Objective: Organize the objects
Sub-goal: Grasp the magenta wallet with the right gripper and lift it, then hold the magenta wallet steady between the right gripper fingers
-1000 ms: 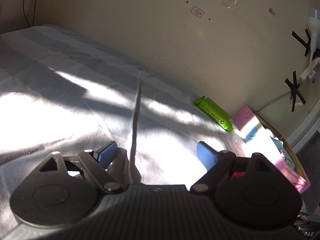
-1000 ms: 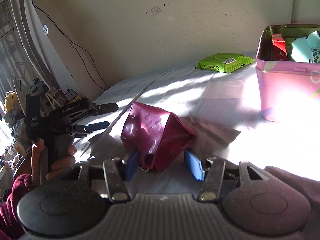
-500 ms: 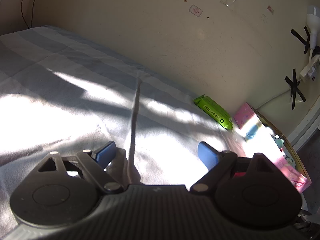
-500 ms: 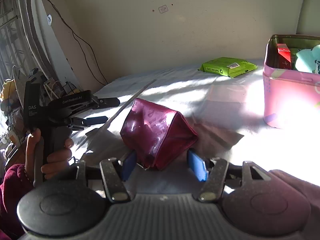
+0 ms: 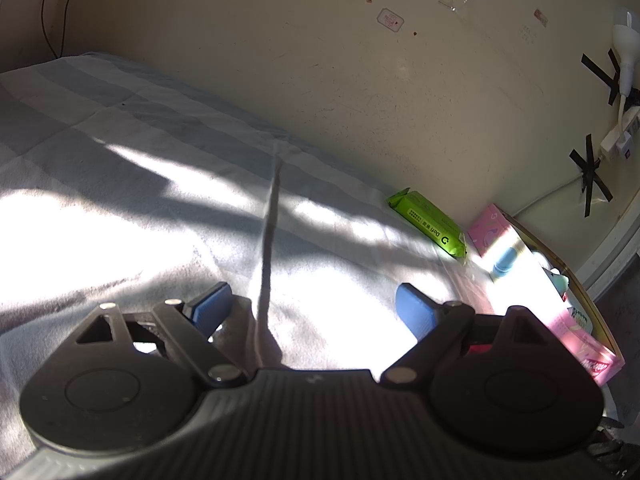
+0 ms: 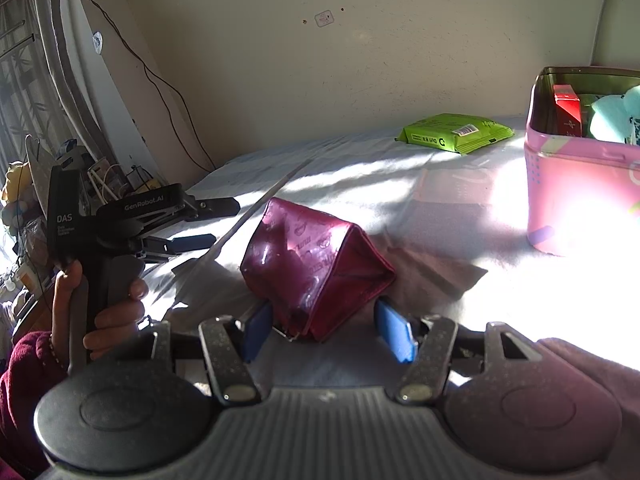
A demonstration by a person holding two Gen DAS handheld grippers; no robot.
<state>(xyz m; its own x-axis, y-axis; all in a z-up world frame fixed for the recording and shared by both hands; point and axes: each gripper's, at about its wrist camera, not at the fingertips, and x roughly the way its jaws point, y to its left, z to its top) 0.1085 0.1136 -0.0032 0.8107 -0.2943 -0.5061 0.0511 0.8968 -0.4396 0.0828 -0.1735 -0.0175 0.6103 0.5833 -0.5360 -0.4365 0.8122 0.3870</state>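
A maroon wallet [image 6: 312, 264] stands like a tent on the sunlit bed sheet [image 6: 400, 184], partly between the blue pads of my right gripper [image 6: 326, 334]. The pads stand a little apart from its sides, so the gripper is open. My left gripper [image 5: 312, 304] hovers open over the bare sheet [image 5: 120, 200] with nothing between its fingers. It also shows at the left of the right wrist view as the left gripper [image 6: 224, 222], held by a hand [image 6: 112, 312]. A green wipes pack [image 6: 456, 134] lies by the wall, also seen as the green pack [image 5: 430, 224].
A pink tin box [image 6: 580, 188] with a red carton and other items inside stands at the right, next to the green pack; in the left wrist view the pink box [image 5: 520, 264] sits in the far right corner. Cables and clutter crowd the bedside at the left [image 6: 100, 176].
My right gripper's pads have spread slightly wider around the maroon wallet, which stays resting on the sheet. The left gripper has stayed where it was.
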